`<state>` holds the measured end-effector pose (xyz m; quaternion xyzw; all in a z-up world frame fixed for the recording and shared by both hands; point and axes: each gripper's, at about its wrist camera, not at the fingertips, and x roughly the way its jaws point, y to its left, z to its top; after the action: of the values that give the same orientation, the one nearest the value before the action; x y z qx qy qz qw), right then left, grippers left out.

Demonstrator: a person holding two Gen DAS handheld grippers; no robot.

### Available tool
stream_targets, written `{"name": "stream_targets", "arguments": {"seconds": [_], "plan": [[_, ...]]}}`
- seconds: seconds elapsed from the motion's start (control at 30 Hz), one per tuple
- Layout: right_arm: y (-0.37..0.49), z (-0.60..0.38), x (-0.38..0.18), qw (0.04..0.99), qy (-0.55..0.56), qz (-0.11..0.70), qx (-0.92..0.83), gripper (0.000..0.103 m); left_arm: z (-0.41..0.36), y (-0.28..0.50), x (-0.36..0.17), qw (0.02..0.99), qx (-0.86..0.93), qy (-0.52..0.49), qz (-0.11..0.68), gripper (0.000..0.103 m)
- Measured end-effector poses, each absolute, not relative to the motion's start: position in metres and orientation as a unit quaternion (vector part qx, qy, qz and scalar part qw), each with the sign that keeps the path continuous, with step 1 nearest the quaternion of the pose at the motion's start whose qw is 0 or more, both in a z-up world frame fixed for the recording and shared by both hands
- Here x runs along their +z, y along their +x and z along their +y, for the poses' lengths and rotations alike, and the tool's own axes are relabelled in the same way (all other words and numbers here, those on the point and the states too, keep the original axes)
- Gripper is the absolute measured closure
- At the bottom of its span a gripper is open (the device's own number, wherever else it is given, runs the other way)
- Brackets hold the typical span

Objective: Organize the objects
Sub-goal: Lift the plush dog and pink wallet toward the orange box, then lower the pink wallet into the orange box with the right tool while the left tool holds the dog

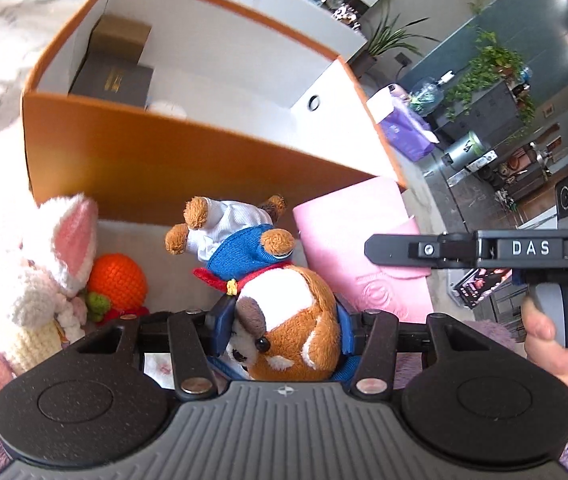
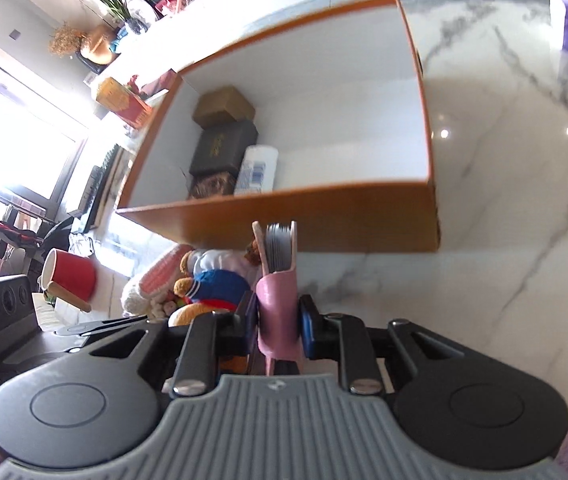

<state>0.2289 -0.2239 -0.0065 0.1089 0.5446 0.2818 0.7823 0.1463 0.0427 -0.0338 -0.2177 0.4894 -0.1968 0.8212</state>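
My left gripper [image 1: 280, 316] is shut on the head of a brown and white plush dog [image 1: 284, 320] in a blue and white outfit, held just in front of the orange box [image 1: 188, 160]. My right gripper [image 2: 278, 320] is shut on a pink notebook [image 2: 278, 300], held upright by its spine near the box's front wall [image 2: 324, 216]. The notebook also shows in the left wrist view [image 1: 364, 248]. The box is open with a white inside. It holds a tan carton [image 2: 224, 106], a dark box [image 2: 224, 146] and a white bottle [image 2: 256, 170] at its left end.
A white knitted rabbit [image 1: 44, 264] and an orange knitted ball [image 1: 118, 280] lie left of the dog. A red cup [image 2: 70, 274] stands at the left. A purple packet [image 1: 404, 128] sits past the box's right end. The table top is white marble [image 2: 504, 200].
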Motion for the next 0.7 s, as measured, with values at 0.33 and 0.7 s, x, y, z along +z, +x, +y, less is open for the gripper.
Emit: {"name": "stream_targets", "arguments": {"seconds": [0.33,0.7], "plan": [[0.245,-0.228,0.062,0.819,0.126,0.469,0.304,0.08,0.049,0.153,0.033,0.867,-0.21,-0.179,0.414,0.046],[0.329,-0.186,0.049,0.826,0.186,0.457,0.274,0.08,0.083,0.213,0.055,0.903,-0.145,-0.107,0.389,0.045]]}}
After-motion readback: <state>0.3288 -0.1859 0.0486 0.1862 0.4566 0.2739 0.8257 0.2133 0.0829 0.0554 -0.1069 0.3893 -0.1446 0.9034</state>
